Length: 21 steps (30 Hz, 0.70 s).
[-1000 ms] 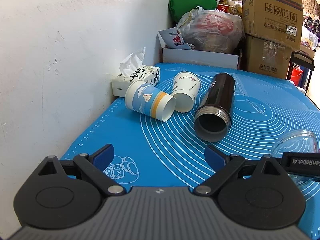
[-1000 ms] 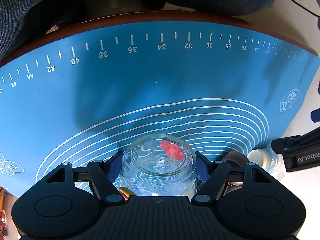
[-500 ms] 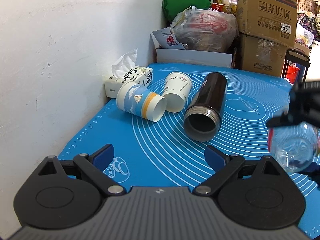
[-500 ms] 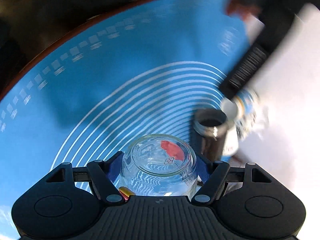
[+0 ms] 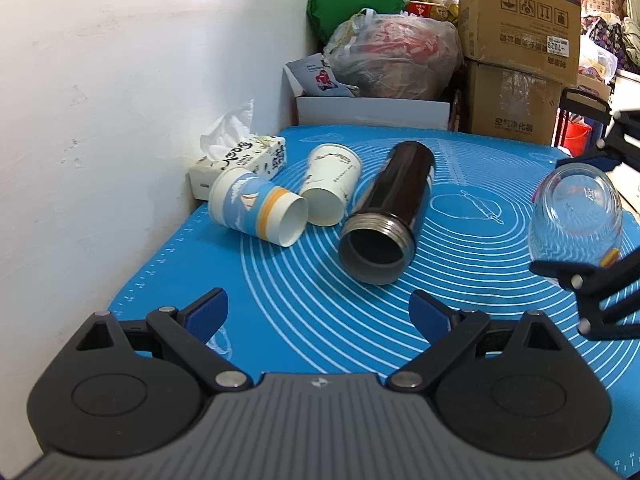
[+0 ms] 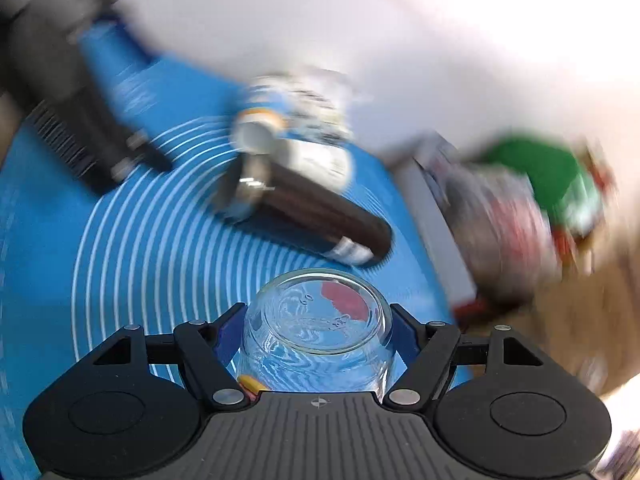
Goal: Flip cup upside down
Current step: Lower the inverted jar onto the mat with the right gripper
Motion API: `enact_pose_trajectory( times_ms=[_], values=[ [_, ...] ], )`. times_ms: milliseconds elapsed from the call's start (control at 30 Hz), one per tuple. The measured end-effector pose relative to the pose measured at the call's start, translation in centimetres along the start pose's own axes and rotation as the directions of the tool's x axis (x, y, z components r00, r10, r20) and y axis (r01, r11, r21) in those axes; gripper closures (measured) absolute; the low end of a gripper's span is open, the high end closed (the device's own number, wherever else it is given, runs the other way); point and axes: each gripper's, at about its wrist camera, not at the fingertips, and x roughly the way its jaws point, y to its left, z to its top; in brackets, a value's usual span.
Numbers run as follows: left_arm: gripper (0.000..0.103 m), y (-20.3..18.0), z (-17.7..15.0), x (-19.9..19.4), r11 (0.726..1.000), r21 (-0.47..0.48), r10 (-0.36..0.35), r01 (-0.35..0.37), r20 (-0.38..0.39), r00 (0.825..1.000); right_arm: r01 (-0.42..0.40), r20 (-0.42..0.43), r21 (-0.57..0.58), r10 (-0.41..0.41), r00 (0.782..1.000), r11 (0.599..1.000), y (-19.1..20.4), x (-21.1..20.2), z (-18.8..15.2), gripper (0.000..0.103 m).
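My right gripper (image 6: 316, 332) is shut on a clear glass cup (image 6: 320, 328) with a red mark on its base; the base points away from the camera. In the left wrist view the glass cup (image 5: 576, 212) hangs tilted above the right side of the blue mat (image 5: 460, 280), base up, held by the right gripper (image 5: 592, 276). My left gripper (image 5: 318, 312) is open and empty, low over the mat's near edge. The right wrist view is blurred by motion.
A black flask (image 5: 388, 216) lies on its side mid-mat, mouth toward me. Two paper cups (image 5: 256, 212) (image 5: 330, 188) lie beside it, with a tissue box (image 5: 236, 160) against the white wall. Cardboard boxes (image 5: 516, 48) and bags (image 5: 392, 56) stand behind the mat.
My right gripper has lifted the glass cup off the mat and swung round, turning it toward base-up. The left gripper has hardly moved.
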Motion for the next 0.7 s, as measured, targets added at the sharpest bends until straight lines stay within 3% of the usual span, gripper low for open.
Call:
enact_pose_trajectory(
  times_ms=[167,333,700],
  values=[
    [0.007,-1.3,0.2,0.3,1.000,0.028,-0.012,0.012,0.000,1.000,0.062,0.000,0.276,-0.064,0.998,0.959,-1.2,0.3,-2.5,0.030],
    [0.007,-2.1,0.3,0.5,0.999,0.038,-0.014,0.014,-0.004,1.000,0.120,-0.012,0.517,-0.133,0.991,0.847,-2.5,0.4,-4.7,0.030],
    [0.007,-3.8,0.5,0.9,0.999,0.043,-0.012,0.011,0.003,1.000,0.210,-0.079,0.698,-0.218,0.973,0.684,-2.7,0.2,-8.7,0.030]
  ],
)
